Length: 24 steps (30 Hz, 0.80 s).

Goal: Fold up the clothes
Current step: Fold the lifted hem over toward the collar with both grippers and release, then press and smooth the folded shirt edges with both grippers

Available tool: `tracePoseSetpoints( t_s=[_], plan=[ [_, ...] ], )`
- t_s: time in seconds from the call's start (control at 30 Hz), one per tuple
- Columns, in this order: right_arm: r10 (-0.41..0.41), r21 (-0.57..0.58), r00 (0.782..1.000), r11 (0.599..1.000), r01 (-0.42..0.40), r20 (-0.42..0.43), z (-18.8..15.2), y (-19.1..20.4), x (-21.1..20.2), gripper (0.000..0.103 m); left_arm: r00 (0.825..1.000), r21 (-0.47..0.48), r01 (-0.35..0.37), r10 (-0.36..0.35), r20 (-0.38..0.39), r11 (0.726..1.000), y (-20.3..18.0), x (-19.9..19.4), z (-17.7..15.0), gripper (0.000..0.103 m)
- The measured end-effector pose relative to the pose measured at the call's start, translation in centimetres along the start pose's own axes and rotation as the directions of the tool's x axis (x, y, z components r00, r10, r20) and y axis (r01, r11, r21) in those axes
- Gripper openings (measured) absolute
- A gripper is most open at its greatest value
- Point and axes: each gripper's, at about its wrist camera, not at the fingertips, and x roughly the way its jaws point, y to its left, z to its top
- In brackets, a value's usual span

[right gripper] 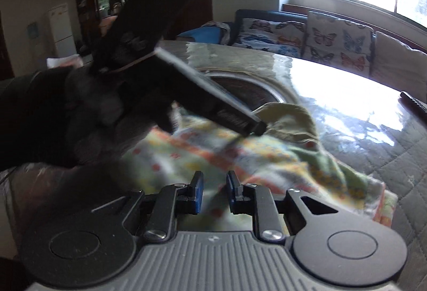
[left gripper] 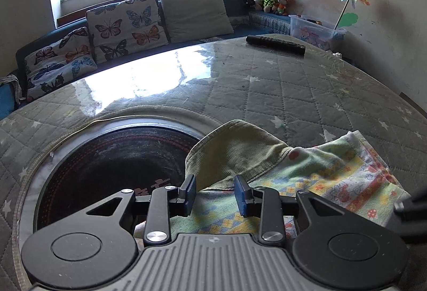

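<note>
While both my pairs of fingers stand parted with nothing between them, I hover low over the garment point(left gripper: 307, 173), so I judge I am between folds, choosing the next hold. My left fingers point(left gripper: 214, 195) sit just short of its near edge, facing the olive ribbed flap point(left gripper: 237, 149) at 12 o'clock. My right fingers point(right gripper: 214, 193), blurred, hang above the patterned cloth point(right gripper: 240, 157). From the left wrist view the garment's long axis runs from about 7 o'clock to 2 o'clock, its olive end pointing toward the dark round inset point(left gripper: 112, 165) of the worktop point(left gripper: 293, 93). Next I need both pairs closing on an edge. A remote point(left gripper: 275, 44) lies well apart at 1 o'clock.
</note>
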Motion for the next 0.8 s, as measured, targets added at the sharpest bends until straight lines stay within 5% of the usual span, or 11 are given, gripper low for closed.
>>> tracePoseSetpoints(
  t_s=[0.2, 0.43, 0.8],
  plan=[
    [0.008, -0.003, 0.999, 1.000, -0.007, 0.031, -1.6, 1.1, -2.1, 0.026, 0.999, 0.001, -0.020, 0.020, 0.044, 1.000, -0.4, -2.4, -0.8, 0.034],
    [-0.028, 0.152, 0.995, 0.988, 0.013, 0.099, -2.9, -0.8, -4.1, 0.054, 0.994, 0.010, -0.030, 0.029, 0.102, 0.999, -1.3, -6.8, -3.9, 0.059],
    [-0.143, 0.290, 0.984, 0.951, 0.108, 0.105, -6.0, -3.8, -6.5, 0.065, 0.982, -0.045, -0.156, 0.160, 0.100, 0.987, -0.8, -9.6, -9.3, 0.067]
  ],
)
